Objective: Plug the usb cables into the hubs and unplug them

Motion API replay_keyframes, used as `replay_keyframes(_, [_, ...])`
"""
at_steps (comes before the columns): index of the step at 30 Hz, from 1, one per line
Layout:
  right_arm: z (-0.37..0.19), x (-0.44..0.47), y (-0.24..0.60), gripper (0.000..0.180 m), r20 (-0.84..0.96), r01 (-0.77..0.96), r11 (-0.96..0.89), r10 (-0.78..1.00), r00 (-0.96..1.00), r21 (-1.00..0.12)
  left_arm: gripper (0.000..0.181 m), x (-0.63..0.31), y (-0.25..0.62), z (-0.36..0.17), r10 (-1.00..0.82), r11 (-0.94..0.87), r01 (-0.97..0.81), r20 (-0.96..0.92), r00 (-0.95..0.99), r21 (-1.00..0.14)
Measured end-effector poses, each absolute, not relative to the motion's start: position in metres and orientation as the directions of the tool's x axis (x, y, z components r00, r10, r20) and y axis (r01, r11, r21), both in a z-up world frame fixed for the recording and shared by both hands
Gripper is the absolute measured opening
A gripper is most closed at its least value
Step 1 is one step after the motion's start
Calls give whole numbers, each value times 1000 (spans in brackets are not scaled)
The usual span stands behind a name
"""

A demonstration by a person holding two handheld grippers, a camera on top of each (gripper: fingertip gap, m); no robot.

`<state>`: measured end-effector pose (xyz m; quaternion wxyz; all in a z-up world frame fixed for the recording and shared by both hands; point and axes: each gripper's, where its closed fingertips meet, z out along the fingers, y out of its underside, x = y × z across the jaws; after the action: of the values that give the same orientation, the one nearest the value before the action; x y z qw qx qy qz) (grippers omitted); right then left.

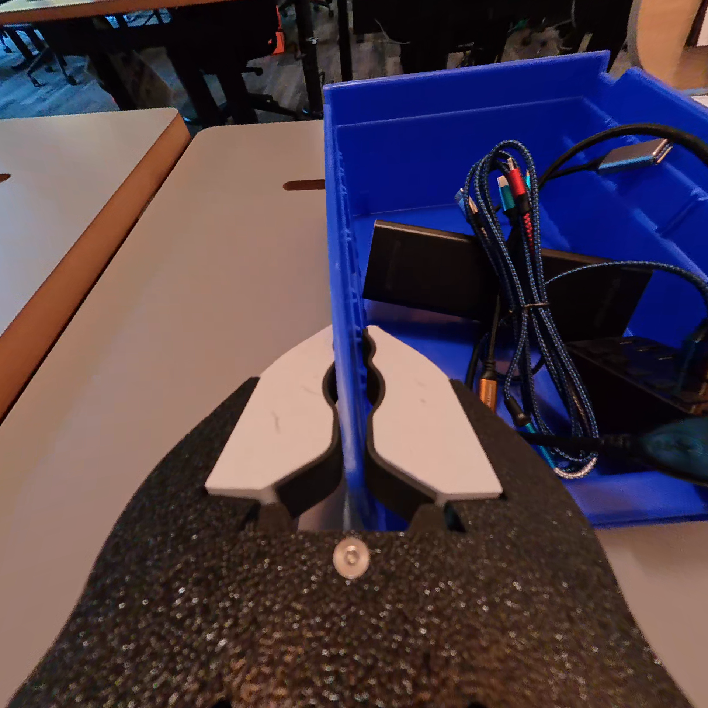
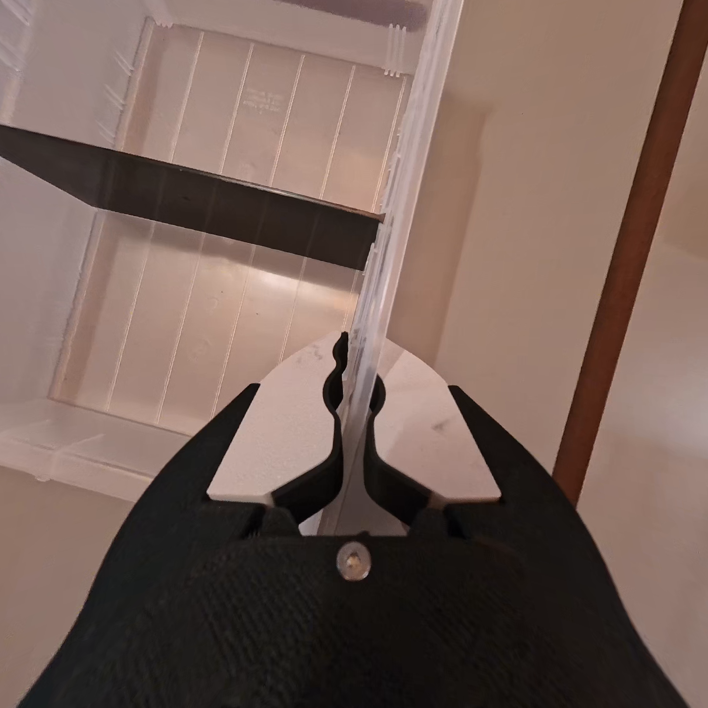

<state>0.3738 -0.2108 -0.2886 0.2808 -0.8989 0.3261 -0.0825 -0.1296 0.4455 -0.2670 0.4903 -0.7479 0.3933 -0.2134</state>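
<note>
The left claw (image 1: 350, 383) is clamped on the blue bin (image 1: 459, 115) wall, the right claw (image 2: 358, 383) on the clear bin (image 2: 398, 191) wall (both rigid, light); limp braided cables (image 1: 528, 306) are best taken at their stiff plugs.

Left wrist view: low over table (image 1: 199, 268), facing forward along fingers, very close to left wall of blue bin (image 1: 346, 306); room beyond in the background.
Right wrist view: steeper, looking down along right wall of clear bin (image 2: 387, 237), close in.
No shared scene part discernible beyond pale tabletop.
</note>
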Motion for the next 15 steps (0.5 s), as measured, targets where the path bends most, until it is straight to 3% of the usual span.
replay_keyframes(1, [-289,373,-210,6,-34,-534,-634,-626,779,-559,7,-128,447,-267,-800,-209,-381,-66,596,-901])
replay_keyframes(7, [-286,368,-207,10,-60,-546,-608,-635,770,-576,7,-128,447,-267,-802,-215,-369,-53,595,-904])
replay_keyframes(12, [-244,369,-229,51,-26,-543,-486,-728,685,-685,23,-142,448,-247,-761,-127,-434,-193,619,-892])
replay_keyframes(15, [-207,352,-230,63,17,-450,-428,-739,673,-783,29,-148,439,-215,-764,-71,-389,-201,613,-918])
